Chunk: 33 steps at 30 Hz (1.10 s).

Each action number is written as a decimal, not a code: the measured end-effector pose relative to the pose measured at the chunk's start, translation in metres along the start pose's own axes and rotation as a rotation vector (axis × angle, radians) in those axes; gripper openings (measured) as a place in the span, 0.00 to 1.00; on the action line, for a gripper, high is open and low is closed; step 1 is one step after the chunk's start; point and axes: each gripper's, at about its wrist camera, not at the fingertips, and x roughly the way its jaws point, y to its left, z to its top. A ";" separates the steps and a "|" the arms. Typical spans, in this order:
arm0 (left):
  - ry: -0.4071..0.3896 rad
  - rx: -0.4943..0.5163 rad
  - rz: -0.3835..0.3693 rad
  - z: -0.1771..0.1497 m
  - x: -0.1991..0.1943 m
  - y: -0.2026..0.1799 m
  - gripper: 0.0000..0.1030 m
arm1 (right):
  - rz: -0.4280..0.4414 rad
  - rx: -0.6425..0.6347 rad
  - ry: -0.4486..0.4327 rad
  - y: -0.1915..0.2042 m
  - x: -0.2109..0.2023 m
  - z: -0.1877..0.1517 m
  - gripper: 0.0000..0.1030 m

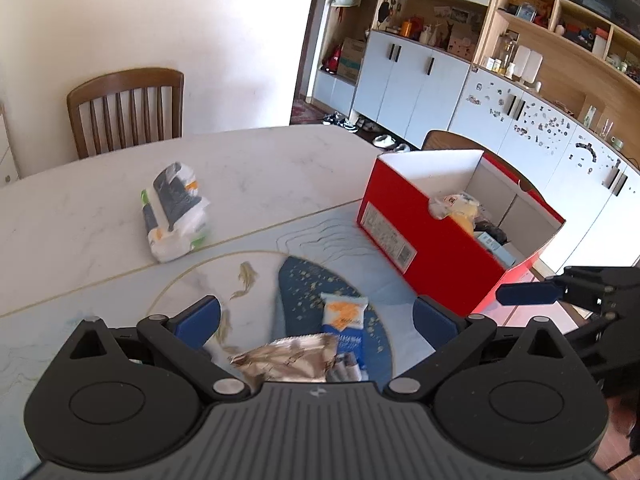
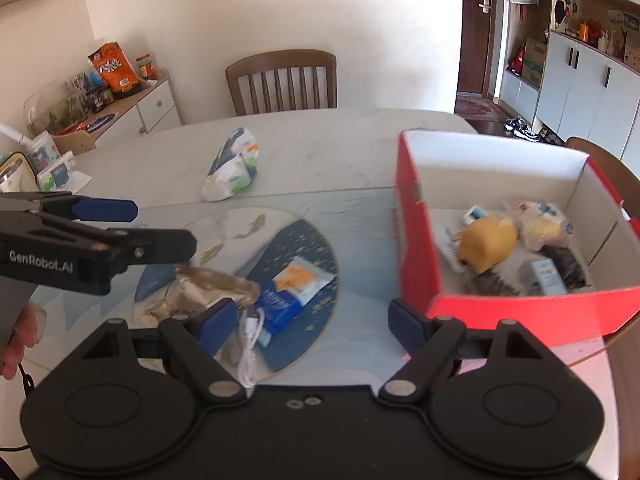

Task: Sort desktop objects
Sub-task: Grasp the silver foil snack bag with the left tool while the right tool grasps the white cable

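Landmark for all entries: the red box (image 2: 520, 308), open-topped, at the right of the counter (image 2: 320, 140).

1. Left hand-held gripper (image 1: 316, 318). Left of the box, tilted down over the loose items; jaws spread wide, nothing between the pads. Judged to be lining up for a pick.
2. Silver foil pouch (image 2: 212, 286). Well left of the box, crumpled, lying on the printed mat directly under the left hand-held gripper; likely the next item to be taken.
3. White cable (image 2: 250, 344). Left of the box, coiled just beside the pouch, near edge of the mat.
4. Blue-and-orange snack packet (image 2: 294, 294). Left of the box, flat on the mat's dark blue oval, touching the pouch.
5. White wrapped pack (image 2: 232, 166). Left of the box and farther back, on bare counter, apart from the others.
6. Right hand-held gripper (image 2: 310, 322). Just in front of the box's near left corner, released and empty.
7. Box contents: a yellow object (image 2: 486, 242) and several small packets, judged already sorted.

Surface: pale marble-look counter with a light blue mat (image 1: 120, 300). Room: wooden chair (image 2: 282, 80) behind, sideboard far left, white cabinets beyond the box.
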 end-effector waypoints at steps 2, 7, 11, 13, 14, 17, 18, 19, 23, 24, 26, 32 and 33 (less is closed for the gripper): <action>0.008 -0.016 0.001 -0.004 0.001 0.007 1.00 | 0.000 -0.002 -0.001 0.008 0.005 -0.003 0.80; -0.001 -0.015 0.043 -0.013 0.005 0.020 1.00 | -0.012 -0.006 0.004 0.024 0.014 -0.010 0.80; -0.002 0.044 0.062 -0.019 0.012 0.019 1.00 | -0.016 -0.034 0.007 0.031 0.021 -0.016 0.80; -0.003 0.047 0.049 -0.022 0.014 0.019 1.00 | -0.014 -0.050 0.017 0.035 0.026 -0.018 0.80; 0.002 0.040 0.038 -0.024 0.015 0.019 1.00 | -0.013 -0.057 0.023 0.037 0.028 -0.020 0.80; 0.038 0.009 0.019 -0.029 0.024 0.021 1.00 | -0.013 -0.077 0.045 0.041 0.037 -0.026 0.80; 0.054 0.000 0.019 -0.032 0.028 0.022 1.00 | -0.018 -0.087 0.050 0.042 0.041 -0.029 0.79; 0.069 -0.008 0.017 -0.034 0.032 0.024 1.00 | -0.022 -0.094 0.054 0.043 0.043 -0.031 0.78; 0.097 0.001 0.033 -0.045 0.044 0.024 0.99 | -0.028 -0.099 0.071 0.043 0.054 -0.037 0.77; 0.103 0.004 0.035 -0.047 0.046 0.024 0.99 | -0.030 -0.098 0.074 0.042 0.057 -0.038 0.77; 0.110 0.004 0.033 -0.050 0.050 0.024 0.99 | -0.028 -0.096 0.087 0.042 0.063 -0.039 0.69; 0.123 0.027 0.039 -0.055 0.058 0.020 0.97 | -0.026 -0.082 0.128 0.042 0.079 -0.043 0.54; 0.126 0.028 0.036 -0.056 0.059 0.019 0.96 | -0.027 -0.080 0.131 0.043 0.079 -0.043 0.53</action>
